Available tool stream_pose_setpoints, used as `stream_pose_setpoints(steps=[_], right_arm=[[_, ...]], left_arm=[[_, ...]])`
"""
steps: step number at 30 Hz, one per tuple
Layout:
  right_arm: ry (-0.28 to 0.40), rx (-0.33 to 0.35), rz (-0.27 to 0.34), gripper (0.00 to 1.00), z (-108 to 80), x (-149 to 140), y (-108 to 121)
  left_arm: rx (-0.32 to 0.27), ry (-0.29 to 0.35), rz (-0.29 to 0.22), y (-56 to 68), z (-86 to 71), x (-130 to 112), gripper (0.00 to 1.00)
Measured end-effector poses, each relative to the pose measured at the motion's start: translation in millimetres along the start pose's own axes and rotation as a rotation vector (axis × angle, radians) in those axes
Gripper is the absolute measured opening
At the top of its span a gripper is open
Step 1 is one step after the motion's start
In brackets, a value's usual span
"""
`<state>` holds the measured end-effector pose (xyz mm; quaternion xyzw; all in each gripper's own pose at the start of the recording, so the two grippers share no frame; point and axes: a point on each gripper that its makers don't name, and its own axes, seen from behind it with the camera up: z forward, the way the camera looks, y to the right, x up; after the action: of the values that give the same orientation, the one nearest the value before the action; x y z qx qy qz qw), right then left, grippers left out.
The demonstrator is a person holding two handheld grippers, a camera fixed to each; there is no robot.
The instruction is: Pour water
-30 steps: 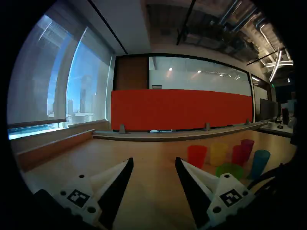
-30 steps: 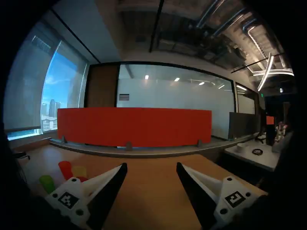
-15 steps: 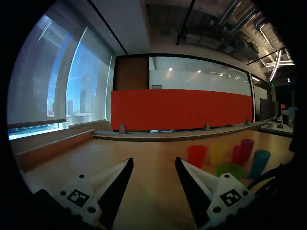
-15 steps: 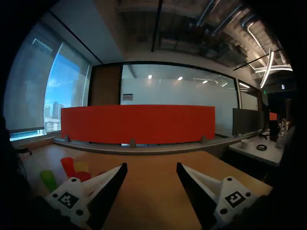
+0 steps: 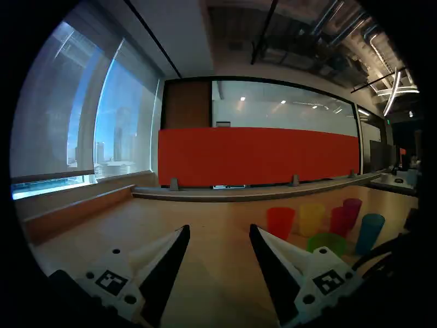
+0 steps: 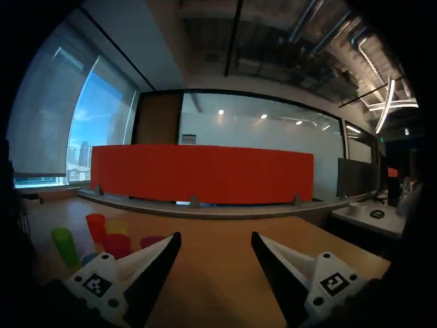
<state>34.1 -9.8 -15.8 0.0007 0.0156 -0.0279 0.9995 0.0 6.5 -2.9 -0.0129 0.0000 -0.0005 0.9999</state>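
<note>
Several coloured plastic cups stand together on the wooden table (image 5: pixel 218 218). In the left gripper view they sit right of my fingers: a red cup (image 5: pixel 280 222), a yellow cup (image 5: pixel 311 219), a magenta cup (image 5: pixel 352 210), a blue cup (image 5: pixel 370 233) and a low green cup (image 5: pixel 326 241). My left gripper (image 5: pixel 218 240) is open and holds nothing. In the right gripper view the cups lie at lower left: a red cup (image 6: pixel 96 227), a yellow cup (image 6: pixel 116 227), a green cup (image 6: pixel 65 245). My right gripper (image 6: pixel 216 246) is open over bare table (image 6: pixel 218 262).
A long red divider panel (image 5: pixel 257 156) runs along the table's far edge. Large windows (image 5: pixel 82 126) line the left side. A second desk with monitors (image 6: pixel 358 177) stands at the right.
The right gripper's view has swung left and tipped a little, bringing more of the cups into sight. The left gripper has stayed almost still.
</note>
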Motion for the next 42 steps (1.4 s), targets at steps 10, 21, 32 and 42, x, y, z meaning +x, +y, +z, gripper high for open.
stream_pose_setpoints(steps=[10, 21, 32, 42], right_arm=[[0.039, -0.003, -0.038, 0.99, 5.3, 7.4, -9.3], [0.017, -0.038, 0.002, 0.99, 8.7, -11.7, 9.6], [0.002, -0.015, 0.033, 0.99, 12.6, -26.2, 8.5], [-0.008, -0.001, 0.055, 0.99, 13.7, -32.1, 7.7]], left_arm=[[0.000, 0.000, 0.000, 0.6, 0.2, -0.1, 0.80], [0.000, 0.000, 0.000, 0.2, 0.0, -0.1, 0.80], [0.000, 0.000, 0.000, 0.3, 0.3, 0.0, 0.80], [0.000, 0.000, 0.000, -0.3, -0.5, 0.0, 0.80]])
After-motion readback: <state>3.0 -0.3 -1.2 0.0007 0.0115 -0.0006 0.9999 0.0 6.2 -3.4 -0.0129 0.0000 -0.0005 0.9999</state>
